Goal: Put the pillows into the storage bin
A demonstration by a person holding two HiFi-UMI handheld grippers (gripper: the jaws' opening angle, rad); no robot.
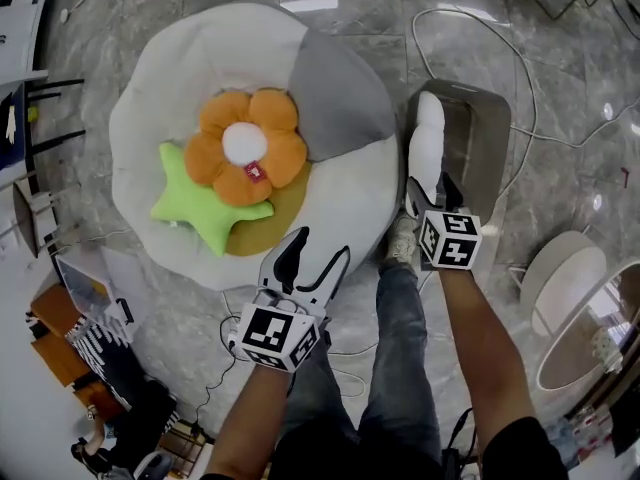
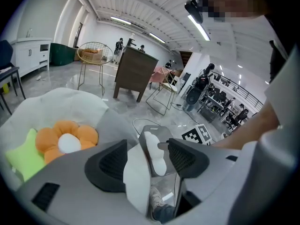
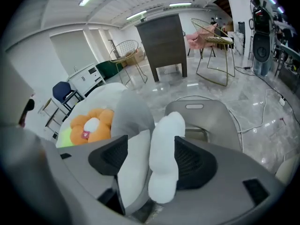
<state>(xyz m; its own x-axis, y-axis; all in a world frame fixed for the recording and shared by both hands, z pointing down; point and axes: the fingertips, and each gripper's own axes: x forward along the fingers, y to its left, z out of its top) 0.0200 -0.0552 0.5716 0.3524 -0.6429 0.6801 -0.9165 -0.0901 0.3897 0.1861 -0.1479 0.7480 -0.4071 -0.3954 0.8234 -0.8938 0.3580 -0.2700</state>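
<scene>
A white pillow (image 1: 427, 143) stands on end at the left rim of the grey storage bin (image 1: 482, 128). My right gripper (image 1: 432, 190) is at its lower end. In the right gripper view the white pillow (image 3: 164, 153) lies between the spread jaws, leaning on the right pad with a gap to the left one, and the bin (image 3: 206, 114) is just behind. An orange flower pillow (image 1: 245, 146) and a green star pillow (image 1: 200, 203) rest on the white and grey beanbag (image 1: 200, 58). My left gripper (image 1: 320, 248) hangs open and empty over the beanbag's near edge.
A cable (image 1: 520, 68) loops on the marble floor behind the bin. Round side tables (image 1: 565, 278) stand at the right. The person's jeans leg and shoe (image 1: 403, 248) are between beanbag and bin. Clutter and a chair (image 1: 30, 108) line the left side.
</scene>
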